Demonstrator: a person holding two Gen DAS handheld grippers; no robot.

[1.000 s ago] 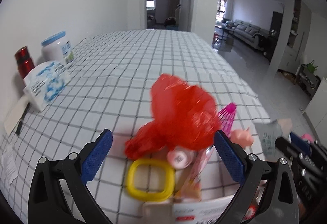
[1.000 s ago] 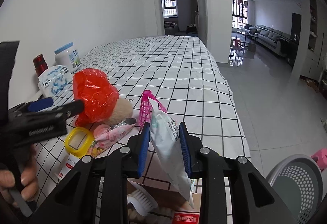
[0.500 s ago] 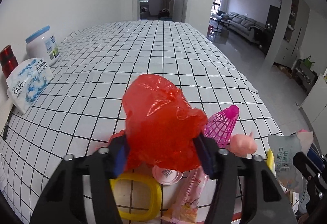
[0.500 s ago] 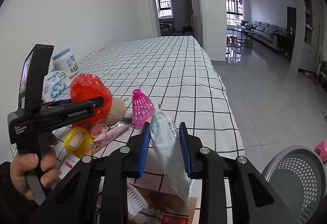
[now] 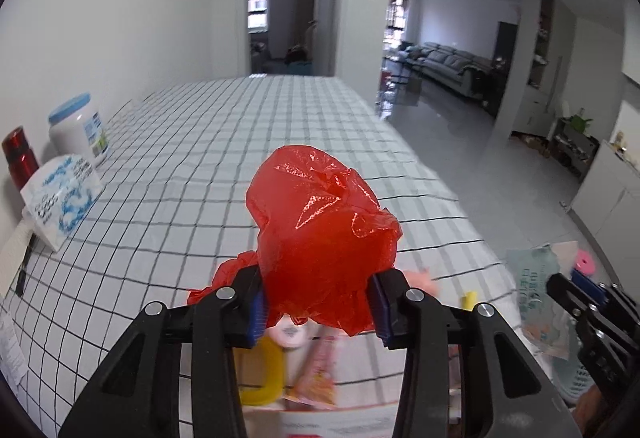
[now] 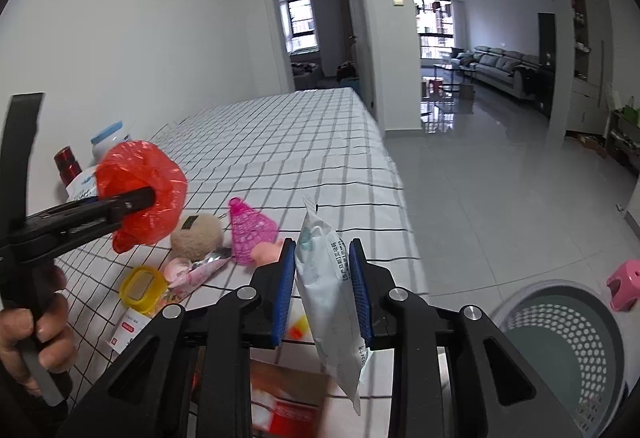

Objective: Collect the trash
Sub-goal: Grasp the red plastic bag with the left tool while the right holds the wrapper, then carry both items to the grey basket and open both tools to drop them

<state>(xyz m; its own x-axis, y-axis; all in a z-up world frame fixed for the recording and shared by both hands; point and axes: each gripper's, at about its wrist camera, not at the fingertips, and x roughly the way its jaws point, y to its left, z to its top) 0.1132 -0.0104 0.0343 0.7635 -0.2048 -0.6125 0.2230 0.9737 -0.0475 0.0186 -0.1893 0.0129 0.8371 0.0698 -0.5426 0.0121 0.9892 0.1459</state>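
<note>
Since a second ago the left gripper (image 5: 318,312) has closed from wide apart onto the red plastic bag (image 5: 320,238) and lifted it off the checked tablecloth (image 5: 240,142); the bag now hangs clamped between the blue pads, clear of the clutter below.

At the far left, against the wall, stand one red flask (image 5: 18,158), one white jar with a blue lid (image 5: 78,130) and one tissue pack (image 5: 60,194), well apart from the bag. Below and just right of the raised bag lie one beige fuzzy ball (image 6: 197,237), one yellow lid (image 6: 143,284), one pink snack packet (image 6: 200,270) and one pink shuttlecock (image 6: 252,230), close together near the table's front edge. A red and white box (image 6: 288,398) shows blurred under the right gripper.

The right gripper (image 6: 322,292) is clamped on one white wipes packet (image 6: 332,298), which hangs upright between the pads, over the table's near right corner. Beyond that edge the tiled floor (image 6: 500,198) lies open. At lower right on the floor stand one perforated grey basket (image 6: 568,354) and, beside it, one pink stool (image 6: 626,282). The far half of the tablecloth is bare.
</note>
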